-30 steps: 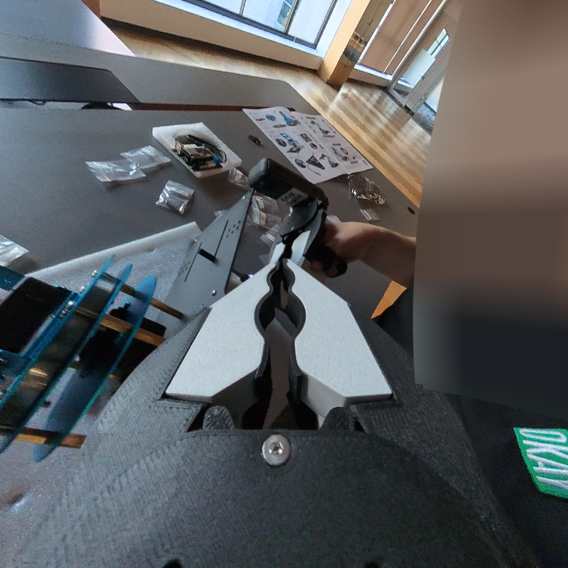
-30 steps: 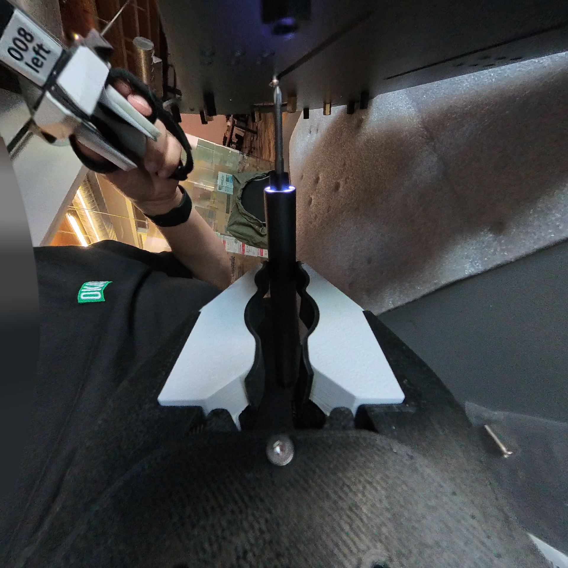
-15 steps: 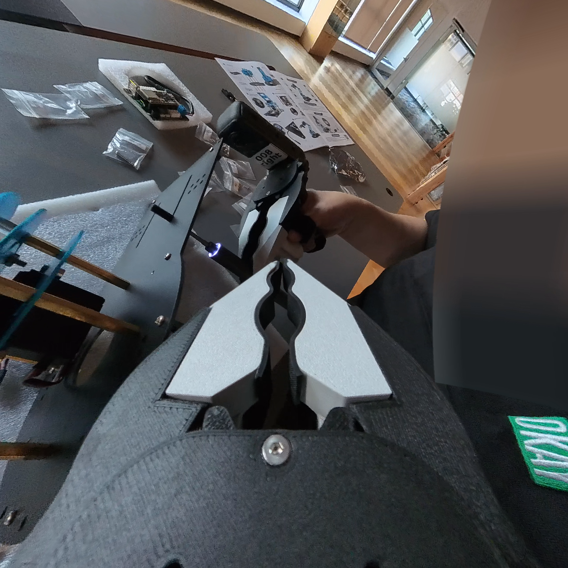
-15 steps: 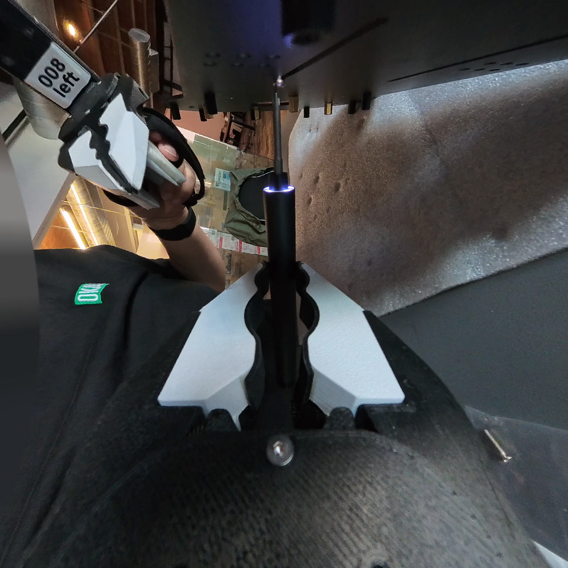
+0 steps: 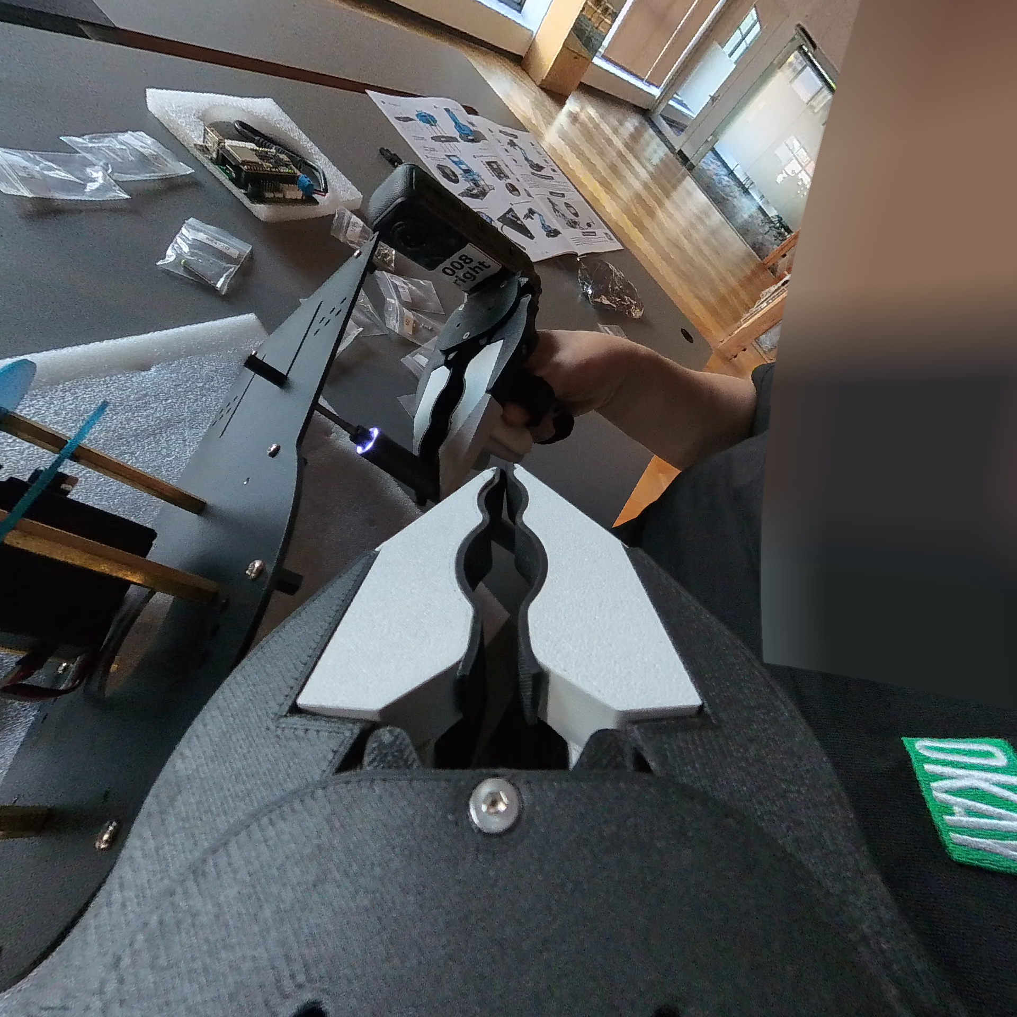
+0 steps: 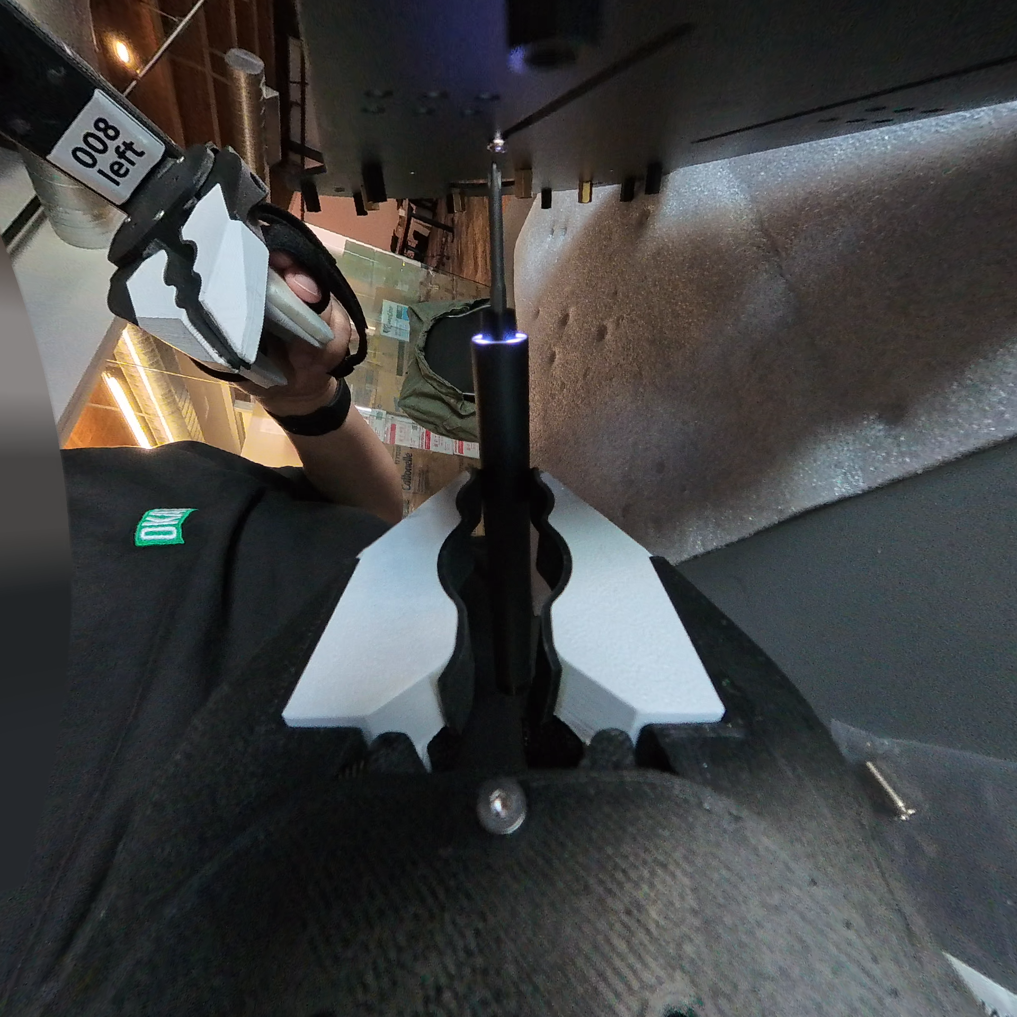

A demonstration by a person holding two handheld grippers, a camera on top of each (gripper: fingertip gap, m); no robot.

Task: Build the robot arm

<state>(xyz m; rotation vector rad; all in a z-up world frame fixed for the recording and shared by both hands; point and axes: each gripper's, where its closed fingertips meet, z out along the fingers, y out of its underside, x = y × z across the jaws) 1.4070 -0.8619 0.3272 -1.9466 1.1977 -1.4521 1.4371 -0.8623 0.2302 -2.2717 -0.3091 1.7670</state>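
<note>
My right gripper is shut on a black electric screwdriver with a lit ring at its front. Its thin bit meets a screw on the black metal plate that stands on edge. In the left wrist view the same plate stands tilted, with the screwdriver and the right gripper behind it. My left gripper is shut and empty, held in the air near the right gripper. Brass standoffs and blue acrylic parts join the plate on the left.
White foam sheet lies under the assembly on the dark table. A foam tray with circuit boards, clear parts bags, an instruction sheet and a foil bag lie beyond. A loose screw lies at right. Left tips to right tips: about 10 cm.
My left gripper has swung and drawn back, so the plate and the right gripper sit larger and closer in its view. The right gripper and screwdriver stay on the same screw.
</note>
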